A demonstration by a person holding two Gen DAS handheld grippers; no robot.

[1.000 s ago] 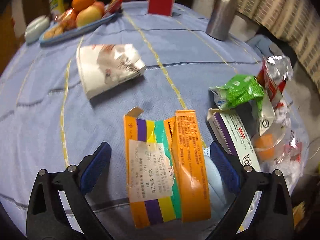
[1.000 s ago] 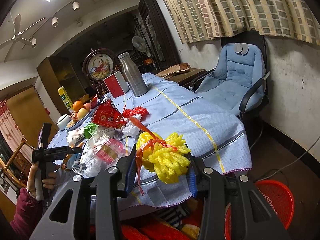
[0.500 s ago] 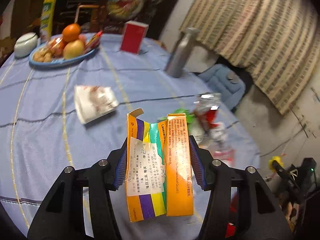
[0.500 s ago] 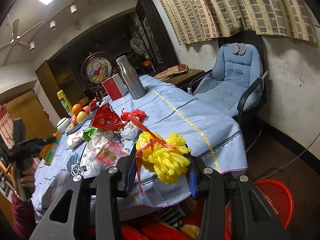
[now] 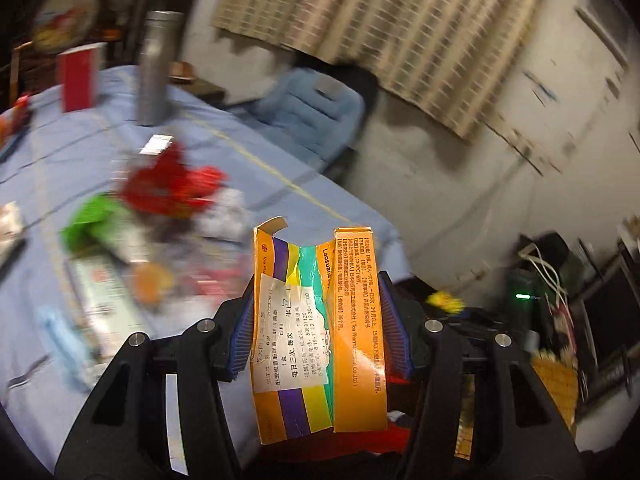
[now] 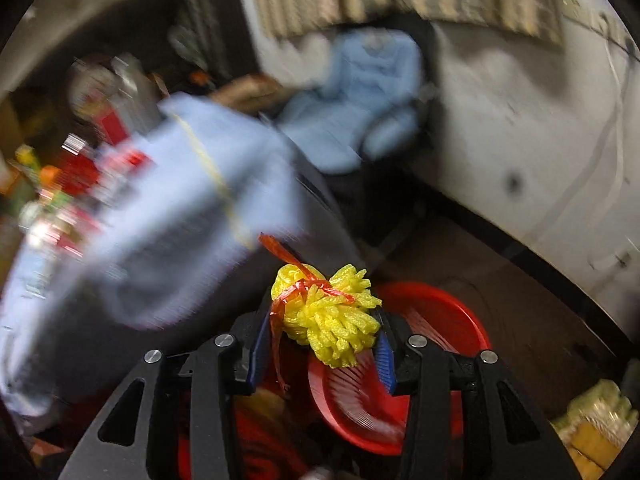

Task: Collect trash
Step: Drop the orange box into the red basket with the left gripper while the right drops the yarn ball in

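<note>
Left hand-held gripper (image 5: 318, 334) is clamped on the flattened orange medicine box (image 5: 320, 332): my blue pads (image 5: 242, 338) press its two long edges, and the box stands upright between them, its open flap at the top and its white label facing me. It hangs in the air past the edge of the bench (image 5: 100, 160), whose blue cloth lies to my left with a blurred heap of wrappers (image 5: 168, 192), a steel flask (image 5: 154, 68) and a red box (image 5: 78, 78) farther back. A blue chair (image 5: 316, 116) sits beyond the bench by the wall.

Right hand-held gripper (image 6: 322, 346) is closed on the yellow foam net (image 6: 330, 318), which bulges between and above my fingertips, tied with a red strip (image 6: 280, 250) that trails up and to the left. Directly behind and below the net lies the red basket (image 6: 440, 320) on the floor; the net overlaps its left rim from my view. I can't tell how high above it I am. To the left, the bench (image 6: 168, 220) is heavily blurred.
</note>
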